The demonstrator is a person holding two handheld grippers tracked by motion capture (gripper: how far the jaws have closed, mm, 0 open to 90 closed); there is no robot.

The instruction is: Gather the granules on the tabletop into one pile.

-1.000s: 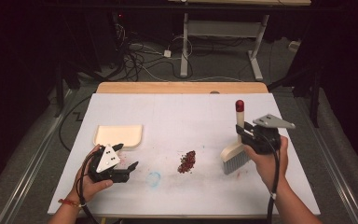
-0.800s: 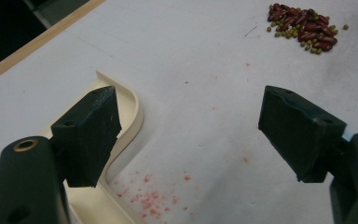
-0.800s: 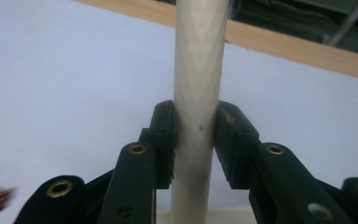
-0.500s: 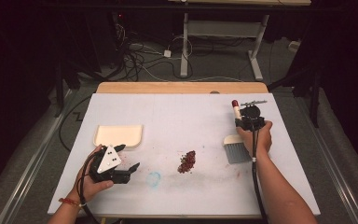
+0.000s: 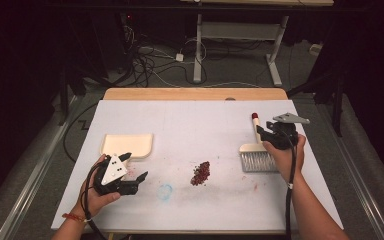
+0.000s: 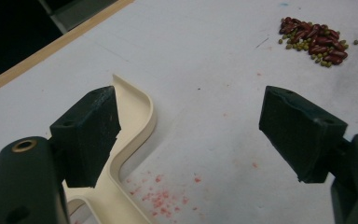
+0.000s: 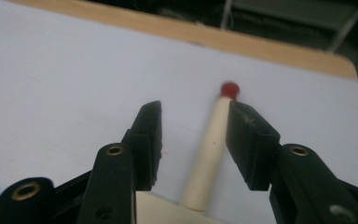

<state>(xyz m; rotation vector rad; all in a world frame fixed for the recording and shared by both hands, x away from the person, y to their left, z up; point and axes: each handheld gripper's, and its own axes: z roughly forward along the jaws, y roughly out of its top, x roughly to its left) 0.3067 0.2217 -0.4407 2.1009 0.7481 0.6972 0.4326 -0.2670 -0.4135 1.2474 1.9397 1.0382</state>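
Note:
A hand brush lies flat at the table's right, its grey bristles [image 5: 257,162] toward me and its cream handle [image 7: 209,150] pointing away, ending in a red tip [image 7: 230,88]. My right gripper [image 5: 260,131] is open, one jaw on each side of the handle with a gap on both sides [image 7: 196,115]. A small pile of red and green beans [image 5: 200,173] lies mid-table, also top right in the left gripper view [image 6: 314,39]. The cream dustpan [image 5: 127,145] rests at the left. My left gripper [image 5: 135,168] hovers open just in front of it, near the pan's rim [image 6: 137,116].
A blue ring mark [image 5: 164,191] and faint red stains [image 6: 161,198] dot the white table top [image 5: 195,125]. A wooden strip [image 5: 195,94] edges the far side. Beyond it are cables and a table frame [image 5: 240,45] on the floor.
My right gripper held the brush lifted a second ago, carried it back and right, laid it flat and opened. The left gripper has stayed put.

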